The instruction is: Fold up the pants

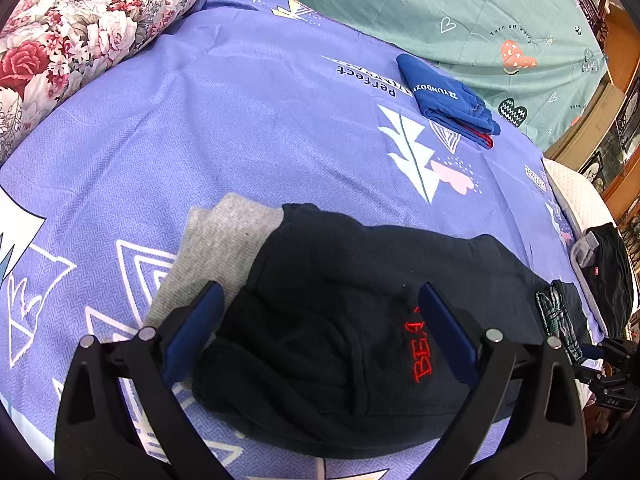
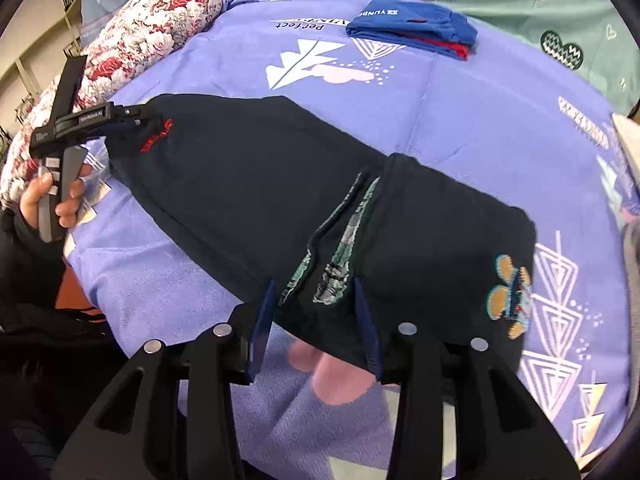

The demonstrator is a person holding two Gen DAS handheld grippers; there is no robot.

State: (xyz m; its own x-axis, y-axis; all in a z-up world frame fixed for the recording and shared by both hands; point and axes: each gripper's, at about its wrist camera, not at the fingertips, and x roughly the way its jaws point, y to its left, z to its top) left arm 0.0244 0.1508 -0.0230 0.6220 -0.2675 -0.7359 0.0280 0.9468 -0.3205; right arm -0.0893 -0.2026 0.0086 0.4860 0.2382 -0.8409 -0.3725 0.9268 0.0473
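Left wrist view
- Pants point(image 1: 320, 312): dark navy, bunched on the lavender bed sheet point(image 1: 200, 140); red stitched letters near the right finger; a grey cuff point(image 1: 224, 232) sticks out at the far left end.
- Left tool point(image 1: 320, 300): jaws wide apart, straddling the dark cloth; blue pads clear of it, nothing pinched.
- Folded pile: blue folded garment point(image 1: 448, 96) with a red edge, far right on the sheet, well apart from the pants.
- Edges: floral pillow point(image 1: 80, 28) at far left; teal quilt point(image 1: 440, 8) behind; another dark garment with grey trim point(image 1: 604, 264) hangs at the right bed edge. Open sheet between pants and pillow.

Right wrist view
- Pants point(image 2: 248, 192): spread slantwise across the sheet, one end folded over, green patterned lining point(image 2: 340, 240) showing at the fold, cartoon patch point(image 2: 512, 296) to the right.
- Right tool point(image 2: 316, 292): jaws part open, either side of the fold edge; pads do not press the cloth.
- Left tool point(image 2: 136, 120): at the far corner by the red letters, held by a hand point(image 2: 52, 200).
- Room: bare sheet near and far.
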